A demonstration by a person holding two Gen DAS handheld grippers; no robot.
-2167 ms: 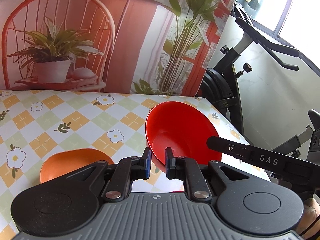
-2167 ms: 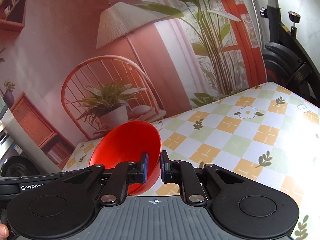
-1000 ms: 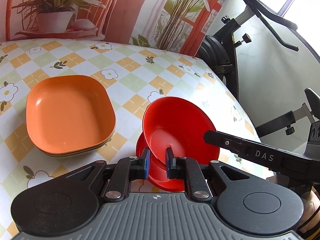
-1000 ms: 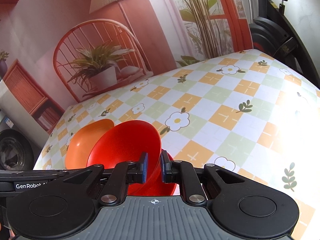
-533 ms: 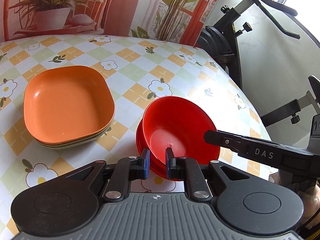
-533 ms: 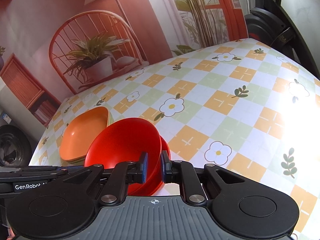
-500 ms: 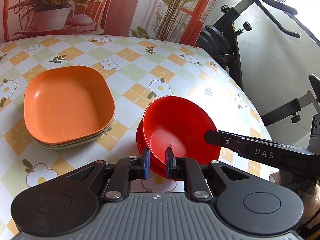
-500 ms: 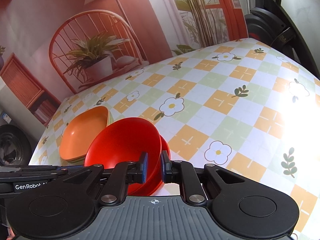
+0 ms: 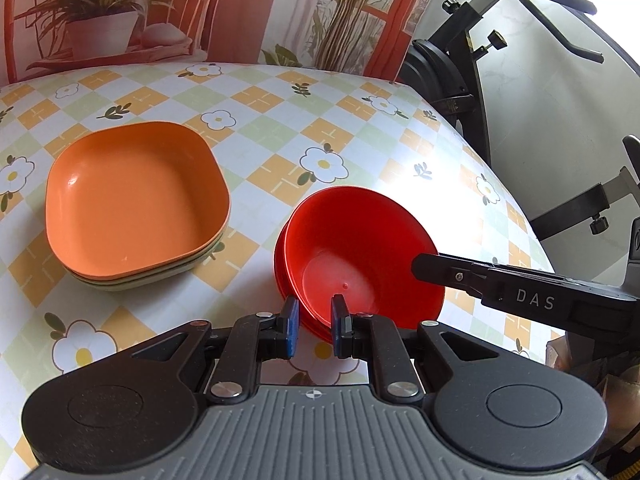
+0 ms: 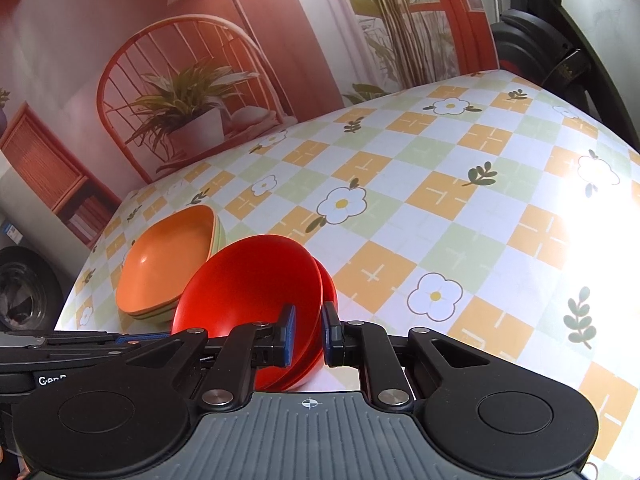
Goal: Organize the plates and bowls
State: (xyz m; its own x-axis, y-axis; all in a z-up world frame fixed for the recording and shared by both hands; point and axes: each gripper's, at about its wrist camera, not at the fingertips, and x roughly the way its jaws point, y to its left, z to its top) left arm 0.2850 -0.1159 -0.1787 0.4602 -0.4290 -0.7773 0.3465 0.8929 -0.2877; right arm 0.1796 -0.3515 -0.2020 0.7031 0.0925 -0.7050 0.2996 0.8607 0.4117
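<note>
Two claws, the left gripper (image 9: 314, 322) and the right gripper (image 10: 307, 332), are narrowly closed on opposite rims of one red bowl (image 9: 360, 248). Within the last second it has been lowered onto the red stack (image 9: 279, 276) at the near right of the table (image 9: 280, 92), where it is seen slightly tilted; release is judged to be next. Two or three red bowls are counted. Three plates (image 9: 136, 200) are stacked at the left, one orange over two pale.
</note>
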